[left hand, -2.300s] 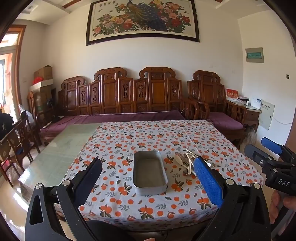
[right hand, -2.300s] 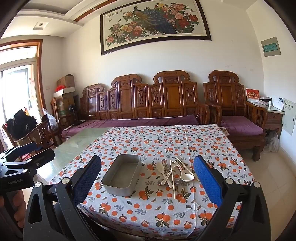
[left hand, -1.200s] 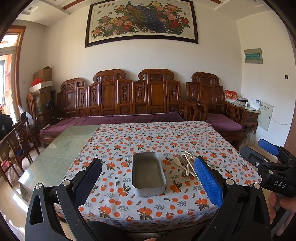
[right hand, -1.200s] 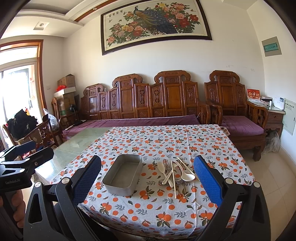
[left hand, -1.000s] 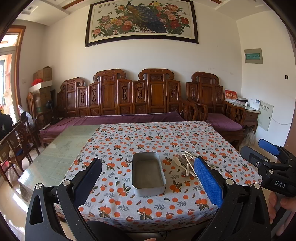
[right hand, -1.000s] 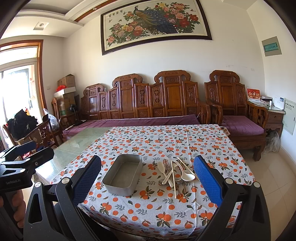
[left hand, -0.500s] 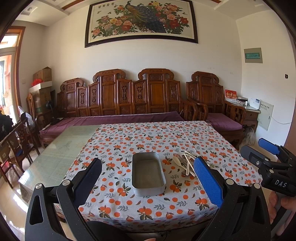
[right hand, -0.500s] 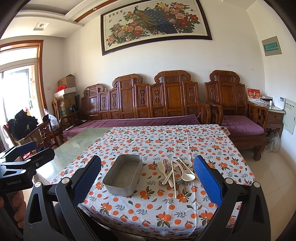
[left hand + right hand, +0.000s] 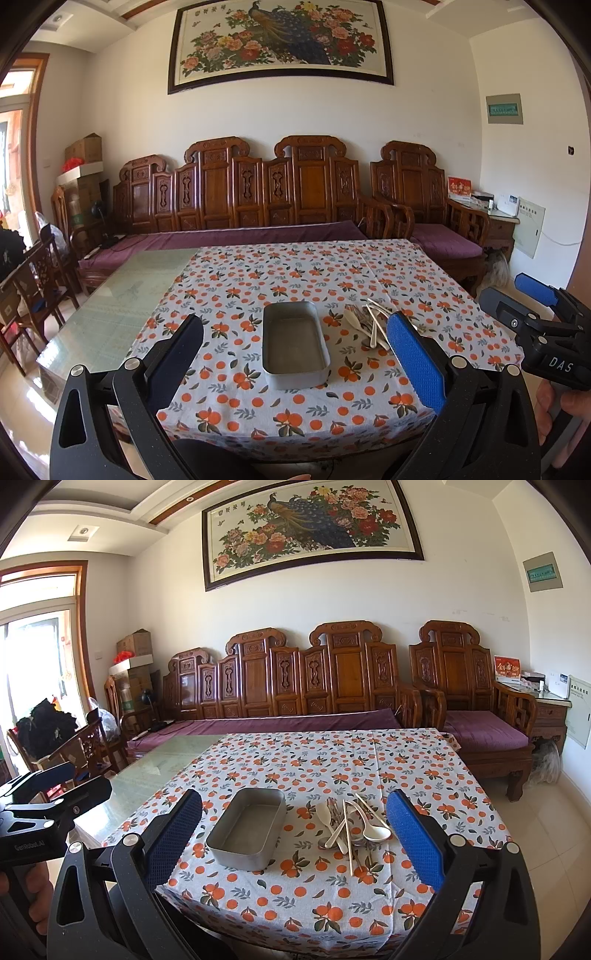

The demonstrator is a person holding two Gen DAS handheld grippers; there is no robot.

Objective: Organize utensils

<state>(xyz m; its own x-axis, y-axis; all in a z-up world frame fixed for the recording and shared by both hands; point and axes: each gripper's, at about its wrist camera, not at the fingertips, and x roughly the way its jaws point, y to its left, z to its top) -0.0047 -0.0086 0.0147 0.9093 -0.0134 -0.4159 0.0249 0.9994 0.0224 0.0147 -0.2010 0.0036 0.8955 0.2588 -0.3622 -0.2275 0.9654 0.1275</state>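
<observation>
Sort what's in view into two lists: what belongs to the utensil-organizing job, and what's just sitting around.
Belongs to the job:
- metal tray, empty
- pile of spoons and chopsticks, on the tablecloth beside the tray
- left gripper, open
- right gripper, open

Just there:
- floral tablecloth
- carved wooden sofa
- peacock painting
- cardboard boxes

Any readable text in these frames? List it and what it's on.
"DAS": white letters on the right gripper body, seen in the left wrist view.
"GenRobot.AI": small print on the left gripper body, seen in the right wrist view, only just legible.
Painting: characters along its top edge, too small to read.
Red box: gold characters, blurred.
Green wall panel: unreadable.
</observation>
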